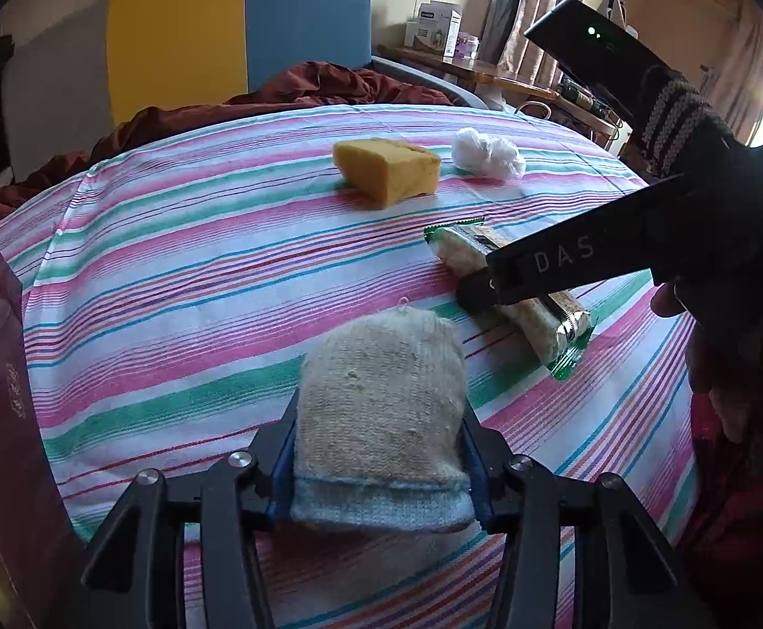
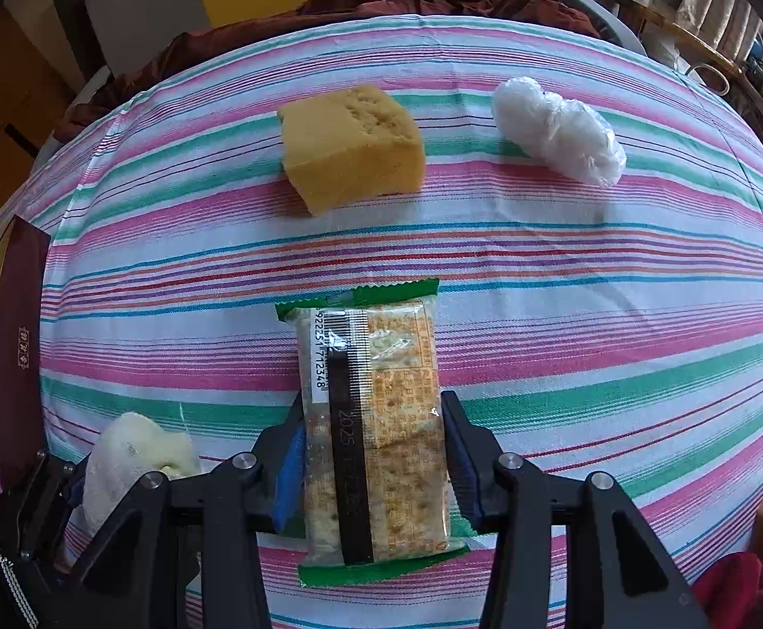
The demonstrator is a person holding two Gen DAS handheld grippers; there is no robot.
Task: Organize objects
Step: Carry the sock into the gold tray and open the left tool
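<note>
A beige sock with a pale blue cuff [image 1: 381, 361] lies on the striped tablecloth [image 1: 171, 272], and my left gripper [image 1: 381, 409] is shut on its sides. The sock [image 2: 129, 451] also shows at the lower left of the right wrist view. To its right lies a green-edged cracker packet [image 2: 376, 367], lengthwise between the fingers of my right gripper [image 2: 373, 401], whose pads press its long sides. From the left wrist view, the right gripper [image 1: 491, 283] reaches down over the packet [image 1: 554, 325]. A yellow sponge [image 2: 352, 149] and a crumpled clear plastic bag [image 2: 557, 131] sit farther back.
A dark maroon box [image 2: 19, 356] stands at the table's left edge. Reddish-brown fabric [image 1: 302, 86] is bunched behind the table, in front of a yellow and blue chair [image 1: 234, 26]. A dark sleeve and hand [image 1: 722, 241] hold the right gripper.
</note>
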